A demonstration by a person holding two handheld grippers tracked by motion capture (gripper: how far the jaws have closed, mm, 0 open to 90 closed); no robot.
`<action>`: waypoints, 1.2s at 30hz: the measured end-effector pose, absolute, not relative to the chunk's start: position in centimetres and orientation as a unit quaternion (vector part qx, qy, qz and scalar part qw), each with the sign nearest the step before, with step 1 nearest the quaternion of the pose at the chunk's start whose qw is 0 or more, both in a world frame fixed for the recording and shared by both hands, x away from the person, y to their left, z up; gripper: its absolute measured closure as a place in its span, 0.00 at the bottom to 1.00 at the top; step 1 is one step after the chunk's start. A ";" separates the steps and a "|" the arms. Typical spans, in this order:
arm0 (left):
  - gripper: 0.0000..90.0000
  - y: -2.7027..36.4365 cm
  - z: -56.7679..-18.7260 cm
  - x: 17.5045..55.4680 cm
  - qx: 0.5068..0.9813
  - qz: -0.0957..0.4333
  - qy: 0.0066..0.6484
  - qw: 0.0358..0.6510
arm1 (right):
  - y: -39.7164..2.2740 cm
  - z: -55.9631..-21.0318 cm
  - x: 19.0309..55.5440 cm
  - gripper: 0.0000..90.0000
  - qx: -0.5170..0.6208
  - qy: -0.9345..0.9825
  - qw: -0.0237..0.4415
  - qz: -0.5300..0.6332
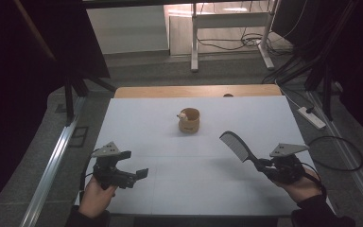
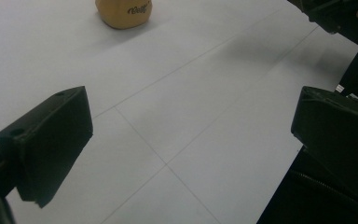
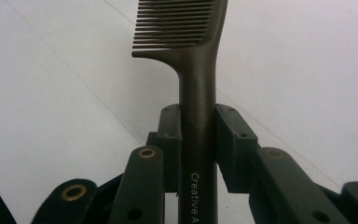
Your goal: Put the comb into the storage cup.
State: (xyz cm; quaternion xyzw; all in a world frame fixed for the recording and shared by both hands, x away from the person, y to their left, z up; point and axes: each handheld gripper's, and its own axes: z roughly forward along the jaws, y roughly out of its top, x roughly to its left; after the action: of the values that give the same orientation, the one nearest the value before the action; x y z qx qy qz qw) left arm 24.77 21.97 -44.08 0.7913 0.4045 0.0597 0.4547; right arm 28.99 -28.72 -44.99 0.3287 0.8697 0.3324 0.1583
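Right claw (image 3: 198, 135) pinching comb (image 3: 186, 28) handle; left claw (image 2: 186, 135) spread, empty.

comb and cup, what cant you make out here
- comb: right gripper view, handle lettering cut off by the bottom edge, teeth by the top.
- cup: high view, the small white thing at its rim too small to identify.
- Same cup: left gripper view, top cut off by the edge.

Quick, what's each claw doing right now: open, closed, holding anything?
Left claw: open, nothing between its jaws.
Right claw: closed on the handle of the black comb.
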 end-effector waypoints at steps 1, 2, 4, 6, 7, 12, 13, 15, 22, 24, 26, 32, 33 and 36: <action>0.00 21.9 -44.0 24.9 0.791 0.059 0.404 0.456 | -28.7 -45.0 29.0 0.81 0.327 0.870 0.158 0.334; 0.00 21.9 -43.9 25.1 0.792 0.058 0.403 0.455 | -28.6 -44.9 29.0 0.81 0.326 0.869 0.159 0.336; 0.00 21.8 -43.7 25.5 0.790 0.058 0.403 0.458 | -28.5 -44.9 28.9 0.81 0.324 0.870 0.160 0.336; 0.00 21.6 -43.6 25.8 0.790 0.057 0.401 0.460 | -28.4 -44.8 28.9 0.80 0.321 0.870 0.162 0.338; 0.00 21.5 -43.5 26.0 0.789 0.056 0.401 0.461 | -28.3 -44.8 28.9 0.80 0.319 0.870 0.164 0.339; 0.00 21.2 -43.5 27.0 0.788 0.049 0.402 0.463 | -27.9 -44.8 28.9 0.80 0.309 0.874 0.160 0.340; 0.00 21.2 -43.5 27.1 0.788 0.047 0.401 0.465 | -27.8 -44.8 28.8 0.81 0.308 0.874 0.159 0.340; 0.00 21.1 -43.5 27.5 0.786 0.041 0.401 0.468 | -27.6 -44.8 28.8 0.80 0.305 0.875 0.159 0.341; 0.00 20.8 -43.4 28.4 0.788 0.029 0.394 0.473 | -26.9 -44.6 28.8 0.80 0.298 0.875 0.156 0.348; 0.00 20.7 -43.4 28.7 0.790 0.028 0.392 0.470 | -26.7 -44.6 28.8 0.80 0.295 0.876 0.156 0.349; 0.00 20.6 -43.4 29.0 0.791 0.026 0.391 0.469 | -26.6 -44.6 28.8 0.81 0.292 0.876 0.155 0.350; 0.00 20.3 -43.3 29.7 0.796 0.021 0.387 0.465 | -26.1 -44.5 28.7 0.80 0.286 0.877 0.155 0.354; 0.00 20.2 -43.3 29.9 0.796 0.020 0.386 0.466 | -26.0 -44.5 28.7 0.80 0.285 0.877 0.156 0.355; 0.00 20.0 -43.2 30.3 0.797 0.016 0.383 0.467 | -25.8 -44.5 28.6 0.81 0.280 0.877 0.156 0.357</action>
State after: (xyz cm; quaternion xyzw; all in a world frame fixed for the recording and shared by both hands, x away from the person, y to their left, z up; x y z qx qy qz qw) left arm 30.27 19.97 -43.23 0.7967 0.3832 0.0161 0.4671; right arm 28.64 -25.79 -44.50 0.2798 0.8774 0.3573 0.1556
